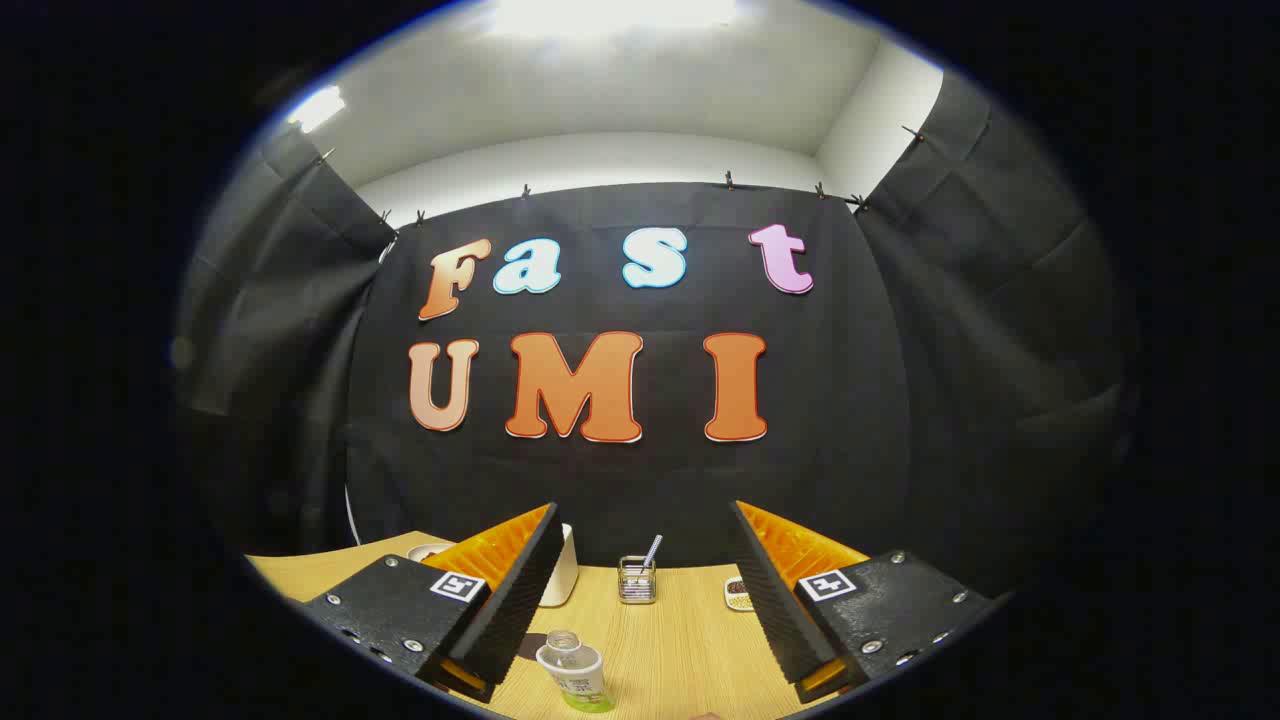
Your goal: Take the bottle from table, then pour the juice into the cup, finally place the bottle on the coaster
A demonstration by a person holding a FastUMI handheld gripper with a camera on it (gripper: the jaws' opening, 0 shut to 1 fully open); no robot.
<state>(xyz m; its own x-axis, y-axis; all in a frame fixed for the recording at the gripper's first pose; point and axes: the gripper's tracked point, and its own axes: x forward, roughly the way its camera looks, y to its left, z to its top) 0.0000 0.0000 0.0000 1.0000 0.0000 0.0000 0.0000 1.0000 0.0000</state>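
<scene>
A small clear bottle [575, 675] with a white label and green juice at its bottom stands on the wooden table [680, 650], low between my fingers and nearer the left one. My gripper [645, 520] is open, held above the table, with nothing between the black ribbed pads [520, 590]. A white cup [560, 568] stands beyond the left finger, partly hidden by it. A dark round coaster [533, 645] peeks out beside the left finger, just behind the bottle.
A small wire holder with a straw-like stick [637, 580] stands at the table's far middle. A small dish with dark bits [738, 594] lies next to the right finger. Another pale dish [428, 550] sits far left. Black cloth walls the table.
</scene>
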